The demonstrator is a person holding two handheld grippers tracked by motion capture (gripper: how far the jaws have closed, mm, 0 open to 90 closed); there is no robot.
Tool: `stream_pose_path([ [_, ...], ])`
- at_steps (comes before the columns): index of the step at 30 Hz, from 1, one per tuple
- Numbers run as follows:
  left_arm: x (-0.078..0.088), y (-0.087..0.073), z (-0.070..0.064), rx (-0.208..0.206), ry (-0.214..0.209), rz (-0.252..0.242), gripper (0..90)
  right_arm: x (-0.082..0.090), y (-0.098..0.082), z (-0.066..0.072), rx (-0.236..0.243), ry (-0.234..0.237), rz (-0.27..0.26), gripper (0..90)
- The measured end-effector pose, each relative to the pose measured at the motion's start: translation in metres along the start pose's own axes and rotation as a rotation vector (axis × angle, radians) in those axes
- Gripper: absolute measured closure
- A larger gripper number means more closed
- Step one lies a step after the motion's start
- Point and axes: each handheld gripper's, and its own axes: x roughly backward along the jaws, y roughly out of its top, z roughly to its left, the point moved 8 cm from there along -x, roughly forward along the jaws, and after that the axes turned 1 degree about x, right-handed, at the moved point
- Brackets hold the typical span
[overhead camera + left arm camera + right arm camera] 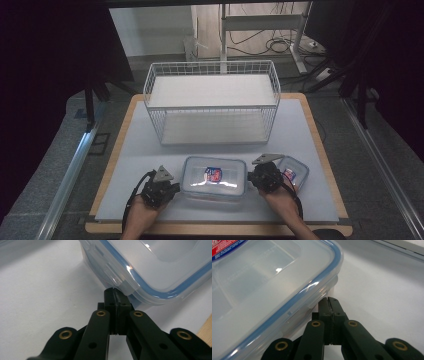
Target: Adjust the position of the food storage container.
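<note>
Here, the large lidded box [214, 179] sits near the table's [310, 130] near edge, between both closed, empty grippers, left [172, 187] and right [252, 177]. A smaller box [296, 172] lies right; the wire basket [212, 100] stands far. The gripper views show jaw tips under the lid's rim.

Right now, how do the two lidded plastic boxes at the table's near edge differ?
The big box is clearly larger than the small box. The big box lies between the left gripper and right gripper, both shut at its sides; the small box lies beyond the right gripper. Both are clear, with blue-sealed lids and red-blue labels.
</note>
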Motion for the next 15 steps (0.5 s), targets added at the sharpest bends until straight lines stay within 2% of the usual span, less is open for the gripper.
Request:
stream_pose_path([
  [8, 0.001, 0.000, 0.000, 0.008, -0.018, 0.006, 88.4, 0.000, 0.000, -0.002, 0.011, -0.008, 0.000, 90.0],
  [11, 0.004, -0.001, 0.002, 0.025, -0.028, -0.012, 83.3, 0.012, -0.003, 0.000, -0.010, 0.013, -0.024, 89.9],
  [15, 0.009, -0.002, 0.005, 0.029, -0.020, -0.040, 82.4, 0.031, -0.017, -0.004, 0.007, -0.065, -0.022, 89.9],
])
